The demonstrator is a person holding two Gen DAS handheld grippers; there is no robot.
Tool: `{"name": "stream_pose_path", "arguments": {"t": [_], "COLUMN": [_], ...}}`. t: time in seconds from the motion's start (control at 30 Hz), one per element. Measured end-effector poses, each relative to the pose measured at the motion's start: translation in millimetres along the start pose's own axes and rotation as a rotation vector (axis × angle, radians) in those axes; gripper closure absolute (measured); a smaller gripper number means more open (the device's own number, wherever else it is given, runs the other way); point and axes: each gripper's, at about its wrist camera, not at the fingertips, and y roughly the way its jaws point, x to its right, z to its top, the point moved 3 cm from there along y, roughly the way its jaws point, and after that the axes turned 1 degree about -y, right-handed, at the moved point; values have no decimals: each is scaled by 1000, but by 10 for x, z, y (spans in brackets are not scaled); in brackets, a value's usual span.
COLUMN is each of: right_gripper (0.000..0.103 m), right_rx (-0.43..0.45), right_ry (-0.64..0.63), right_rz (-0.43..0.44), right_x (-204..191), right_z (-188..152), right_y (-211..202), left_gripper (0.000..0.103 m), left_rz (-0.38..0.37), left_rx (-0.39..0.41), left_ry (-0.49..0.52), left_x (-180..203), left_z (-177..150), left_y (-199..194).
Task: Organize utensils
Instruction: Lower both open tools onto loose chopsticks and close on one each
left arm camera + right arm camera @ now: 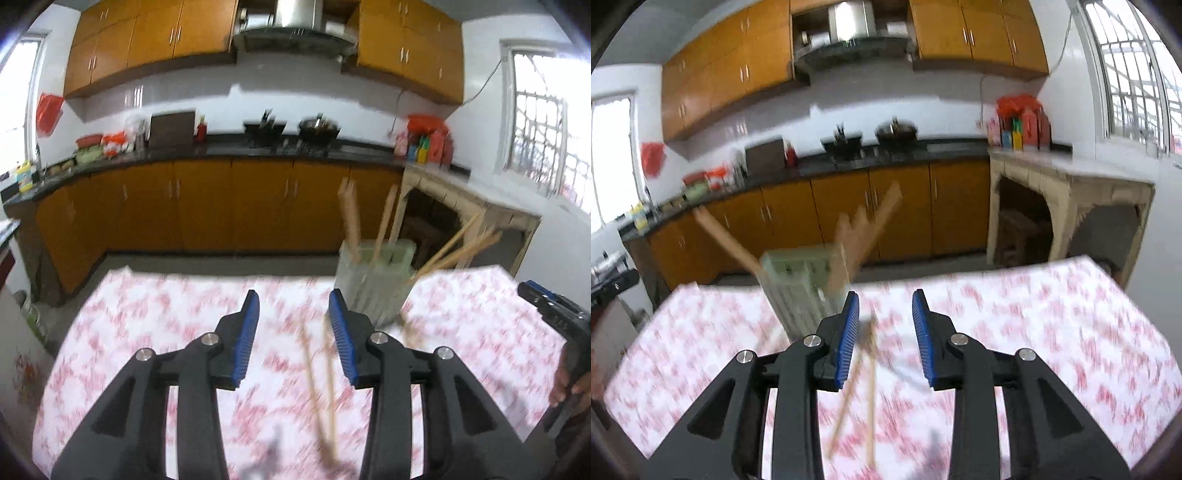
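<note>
Both claws, left claw (293, 332) and right claw (885, 334), spread and empty above loose wooden chopsticks (319, 384) on the pink-floral-clothed table (147, 332). Approach step, apparently; next: pinch a chopstick, carry it to the pale green plastic holder (373, 280).

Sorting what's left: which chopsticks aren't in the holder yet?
The crossed pair of chopsticks lying flat on the tablecloth; the others stand in the green holder.

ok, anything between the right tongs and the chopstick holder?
Right wrist view: nothing. The holder stands just past the left finger of the open right tongs. Two loose chopsticks lie on the tablecloth under the jaws.
</note>
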Motion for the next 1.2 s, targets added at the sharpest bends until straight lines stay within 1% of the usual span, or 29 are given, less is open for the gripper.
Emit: {"name": "stream_pose_path", "arguments": {"t": [0.1,0.17,0.23,0.37,0.43,0.5,0.57,0.6,0.63,0.73,0.8,0.87,0.93,1.0,1.1,1.17,1.2], "right_gripper": [72,72,72,72,72,75,85,88,95,95,95,95,95,95,95,95,95], "right_rx": [-89,-162,-216,-285,-307,-336,-335,-334,-334,-337,-333,-333,-336,-336,-333,-334,-335], "right_ry": [10,17,11,-44,-65,-83,-89,-91,-90,-53,6,55,79,65,49,48,46], "right_rz": [-2,20,37,40,31,9,-4,-9,-15,-51,-114,-150,-148,-150,-149,-144,-140], "right_x": [18,-36,-105,-292,-312,-327,-282,-261,-247,-125,60,204,296,306,293,263,250], "right_z": [-306,-538,-694,-942,-1023,-1110,-1131,-1132,-1137,-1099,-1065,-1042,-1037,-1046,-1064,-1051,-1046], "right_y": [219,417,554,782,865,955,961,941,943,967,988,997,985,969,946,972,982], "left_gripper": [63,63,63,63,63,63,63,63,63,64,64,65,71,75,78,83,88], "left_rz": [22,19,16,2,0,-6,-17,-22,-30,-49,-65,-72,-69,-65,-61,-56,-48], "left_rx": [-82,-126,-171,-218,-229,-236,-243,-245,-248,-264,-273,-283,-303,-321,-340,-348,-355], "left_ry": [-24,-45,-60,-69,-55,-44,-33,-28,-21,2,15,23,41,54,71,89,100], "left_x": [-107,-151,-184,-199,-172,-138,-95,-75,-54,34,97,140,191,222,276,310,323], "left_z": [-326,-521,-694,-916,-977,-1020,-1036,-1052,-1060,-1079,-1101,-1112,-1141,-1174,-1222,-1250,-1271], "left_y": [251,405,563,719,763,780,811,826,840,905,952,995,1073,1138,1210,1236,1250]}}
